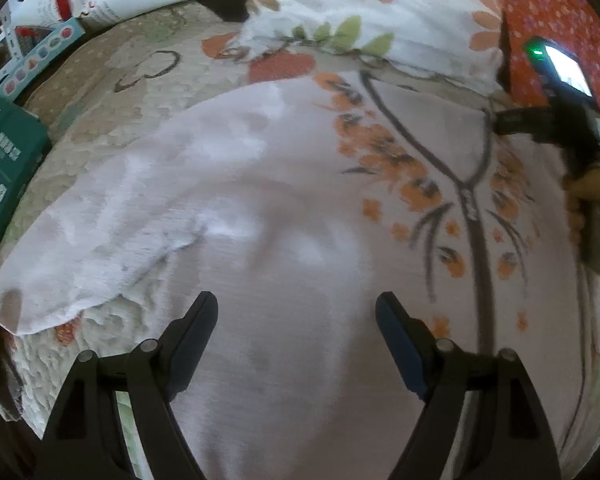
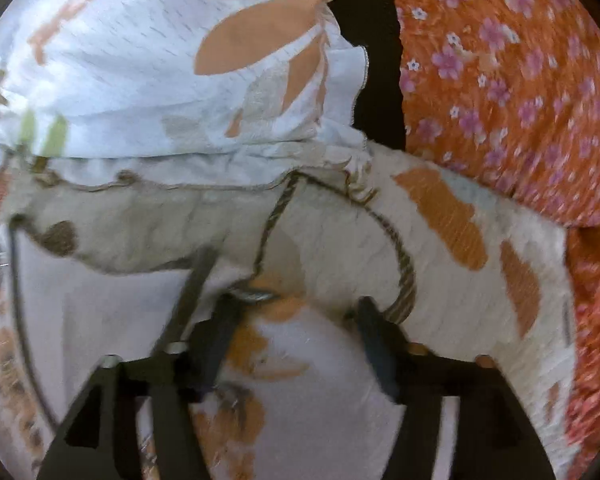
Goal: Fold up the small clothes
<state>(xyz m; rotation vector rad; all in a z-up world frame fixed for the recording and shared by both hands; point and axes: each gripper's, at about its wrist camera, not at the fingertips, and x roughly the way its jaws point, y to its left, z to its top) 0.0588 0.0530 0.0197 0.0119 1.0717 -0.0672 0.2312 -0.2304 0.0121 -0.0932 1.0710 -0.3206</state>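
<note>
A pale pink garment (image 1: 268,208) with orange flowers and dark branch lines lies spread flat on a quilted bedspread (image 1: 112,92). My left gripper (image 1: 296,312) hovers open and empty over its plain lower part. My right gripper (image 2: 294,308) is open, its fingertips low at the garment's upper corner (image 2: 284,360), nothing between them. The right gripper also shows in the left wrist view (image 1: 540,120) at the garment's far right edge, held by a hand (image 1: 592,196).
A white floral pillow (image 1: 380,12) lies behind the garment. An orange flowered cloth (image 2: 520,80) is at the right. A green box (image 1: 4,168) and a toy box (image 1: 40,48) sit at the left edge of the bed.
</note>
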